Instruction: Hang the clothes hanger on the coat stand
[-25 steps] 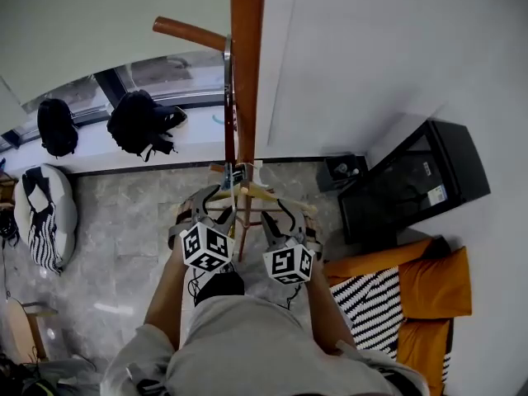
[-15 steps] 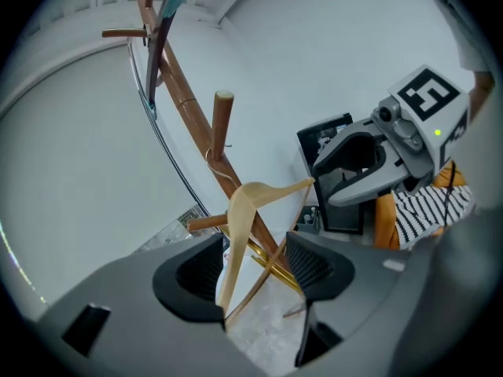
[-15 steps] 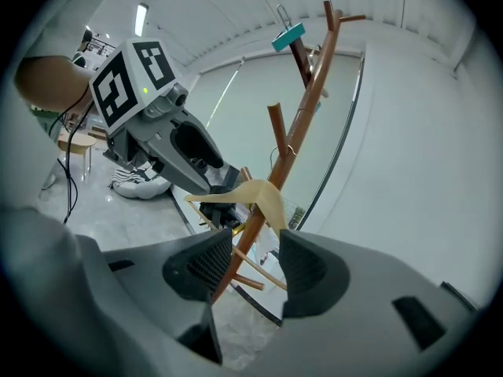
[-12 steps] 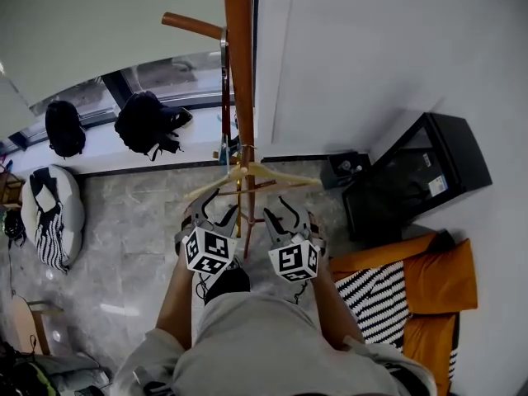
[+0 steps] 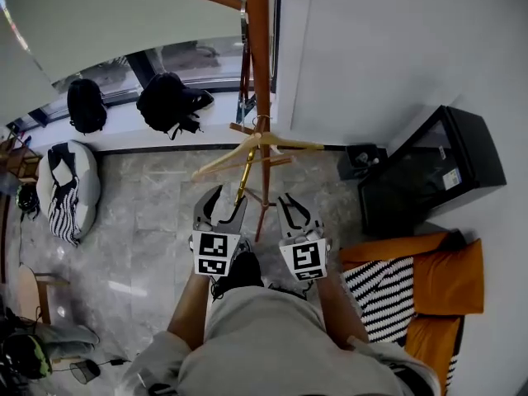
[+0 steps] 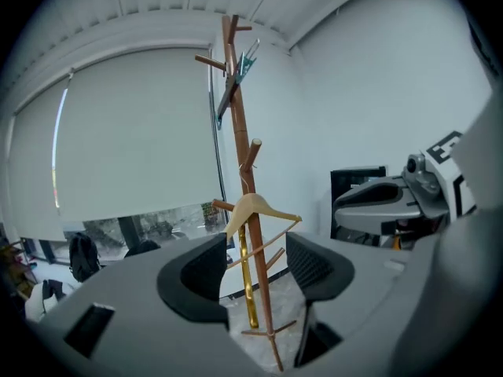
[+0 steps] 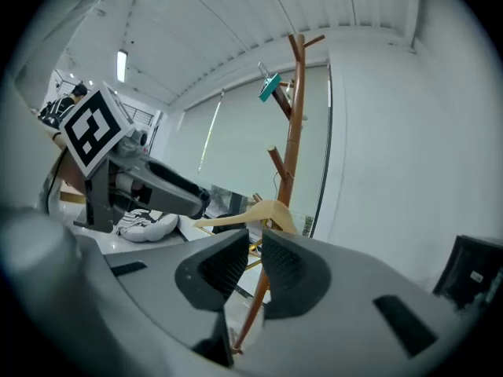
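The stand [image 5: 261, 73] rises ahead of both sets of fingers, and the hanger [image 5: 247, 151] now hangs from one of its lower pegs, beyond the fingertips and touching neither pair. A second ago the hanger sat low down, right at the tips of the two grippers; half a second ago it was just past them; now there is open floor [image 5: 148, 213] between the tips and the wood, so both grippers have let go and drawn back toward the person. The hanger sits tilted, its arm on the left gripper's side lower than the other, and whether it is swinging cannot be told. The left gripper [image 5: 229, 198] has its fingers [image 6: 200, 277] spread wide with nothing between them; in its own view the stand and hanger show only far off through the gap. The right gripper [image 5: 295, 205], wide open a second ago, is closing, its fingers [image 7: 228, 269] drawn near each other with only a narrow slot left and nothing in it. With the hook over the peg and both grippers empty, the hanging looks done; what remains, at most, is to see that the hanger stays on.
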{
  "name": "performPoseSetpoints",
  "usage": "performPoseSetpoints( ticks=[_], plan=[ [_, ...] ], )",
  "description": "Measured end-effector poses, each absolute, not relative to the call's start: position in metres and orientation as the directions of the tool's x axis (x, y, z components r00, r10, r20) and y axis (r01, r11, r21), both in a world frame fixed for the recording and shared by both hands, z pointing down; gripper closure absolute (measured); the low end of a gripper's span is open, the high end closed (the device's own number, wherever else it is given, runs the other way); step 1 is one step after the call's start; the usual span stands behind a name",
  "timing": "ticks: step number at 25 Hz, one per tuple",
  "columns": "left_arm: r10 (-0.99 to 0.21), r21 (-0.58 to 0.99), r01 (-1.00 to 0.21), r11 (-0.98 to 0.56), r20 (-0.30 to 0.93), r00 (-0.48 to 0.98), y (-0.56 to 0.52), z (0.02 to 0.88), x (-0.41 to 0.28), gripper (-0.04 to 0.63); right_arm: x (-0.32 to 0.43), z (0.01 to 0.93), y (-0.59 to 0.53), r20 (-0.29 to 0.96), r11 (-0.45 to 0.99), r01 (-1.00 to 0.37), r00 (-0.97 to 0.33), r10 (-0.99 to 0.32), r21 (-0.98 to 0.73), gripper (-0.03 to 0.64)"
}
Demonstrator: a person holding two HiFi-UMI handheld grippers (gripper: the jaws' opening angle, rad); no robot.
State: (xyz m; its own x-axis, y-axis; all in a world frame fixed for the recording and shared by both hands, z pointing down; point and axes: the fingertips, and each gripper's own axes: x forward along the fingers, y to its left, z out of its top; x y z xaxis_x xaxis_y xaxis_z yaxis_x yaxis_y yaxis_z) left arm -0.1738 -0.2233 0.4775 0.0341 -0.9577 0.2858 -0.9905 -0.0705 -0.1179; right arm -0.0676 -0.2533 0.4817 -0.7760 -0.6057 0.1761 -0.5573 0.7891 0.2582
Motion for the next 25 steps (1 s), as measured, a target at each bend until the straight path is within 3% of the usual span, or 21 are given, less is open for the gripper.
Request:
performPoseSetpoints(
  ticks=[4,9,12,25],
  plan=[
    [-0.962,-0.099,-0.995,-0.023,0.273,-0.005,-0.195,0.480,-0.162,0.390,-0.056,0.476,-0.230,0.131,0.801,-0.569,-0.794,-0.594,0.186,0.605],
    [-0.965,-0.106,-0.994,0.006,0.261,-0.034,-0.169,0.480,-0.135,0.527,-0.033,0.469,-0.209,0.093,0.794,-0.601,-0.789,-0.607,0.089,0.612],
    [-0.968,-0.117,-0.993,0.017,0.248,-0.046,-0.159,0.476,-0.118,0.575,-0.016,0.468,-0.204,0.078,0.773,-0.632,-0.770,-0.634,0.050,0.612],
    [-0.982,-0.069,-0.998,0.010,0.187,-0.023,-0.122,0.460,-0.105,0.584,0.014,0.457,-0.180,0.049,0.695,-0.715,-0.694,-0.719,0.077,0.612]
  ],
)
